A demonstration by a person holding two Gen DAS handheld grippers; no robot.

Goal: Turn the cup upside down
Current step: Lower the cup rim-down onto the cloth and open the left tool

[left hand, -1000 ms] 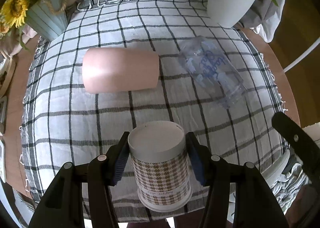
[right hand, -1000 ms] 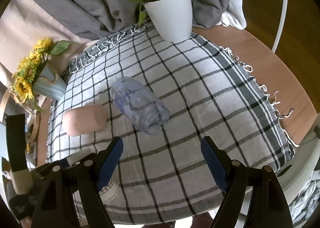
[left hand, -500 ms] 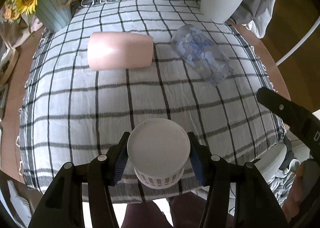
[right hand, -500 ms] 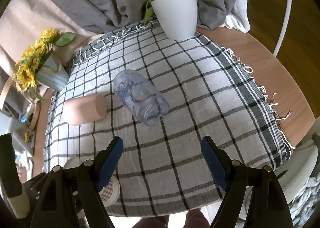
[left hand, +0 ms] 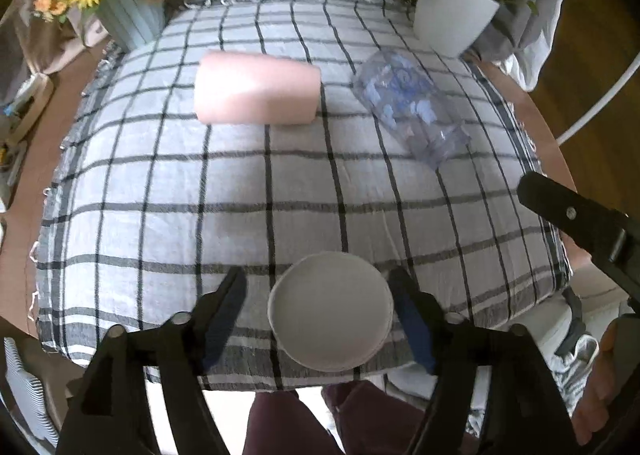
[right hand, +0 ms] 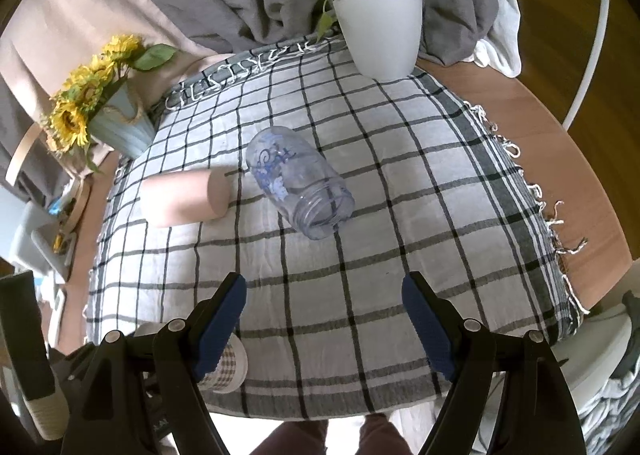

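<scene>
With its jaws spread around the inverted houndstooth paper cup [left hand: 330,313], the left gripper [left hand: 320,315] has apparently released it; the right gripper [right hand: 324,319] hovers spread, empty.

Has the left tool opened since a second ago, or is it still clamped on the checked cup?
Yes. The left tool has opened: a gap shows beside the cup, which stands upside down on the cloth.

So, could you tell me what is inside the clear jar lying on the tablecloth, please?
Nothing shows inside the clear jar: through its open mouth and glass wall only the checked tablecloth appears. Blue lettering partly hides its closed end.
</scene>
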